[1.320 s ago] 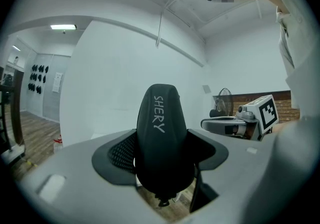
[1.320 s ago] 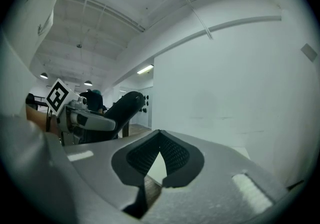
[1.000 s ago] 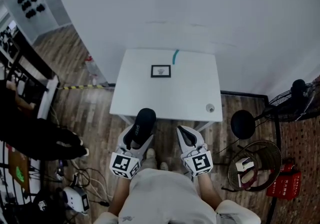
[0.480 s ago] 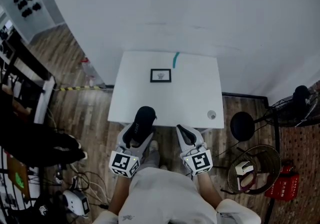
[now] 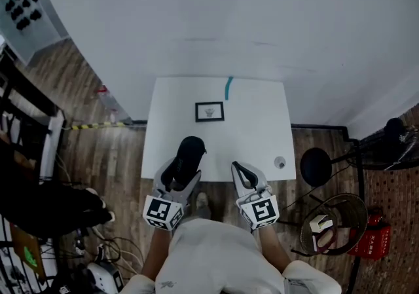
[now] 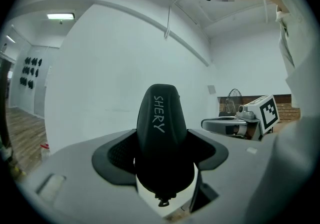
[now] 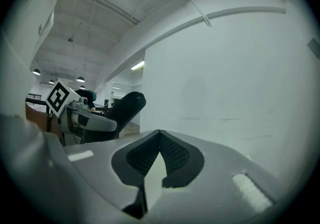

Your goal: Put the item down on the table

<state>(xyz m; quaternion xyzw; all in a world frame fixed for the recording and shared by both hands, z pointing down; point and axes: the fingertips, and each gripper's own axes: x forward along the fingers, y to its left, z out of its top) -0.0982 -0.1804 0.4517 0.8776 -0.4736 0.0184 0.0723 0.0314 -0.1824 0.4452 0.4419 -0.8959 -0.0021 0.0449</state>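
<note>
A black slipper (image 5: 186, 157) printed "SHERY" (image 6: 161, 133) is clamped heel-first in my left gripper (image 5: 178, 180), toe pointing forward and reaching over the near edge of the white table (image 5: 255, 126). In the left gripper view, the left gripper (image 6: 162, 170) has its jaws closed against the slipper's sides. My right gripper (image 5: 237, 168) hovers at the table's near edge with its tips together and nothing between them; the right gripper view shows the right gripper (image 7: 159, 135) and, to its left, the slipper (image 7: 125, 108).
On the table lie a small framed picture (image 5: 209, 111), a teal strip (image 5: 228, 88) at the far edge and a small round object (image 5: 280, 162) near the right corner. A black stool (image 5: 317, 165) and a wire basket (image 5: 330, 220) stand right of the table. A white wall rises behind.
Both grippers have moved forward toward the table together. The slipper's toe, earlier at the near edge, now reaches over the tabletop. The jaws look unchanged.
</note>
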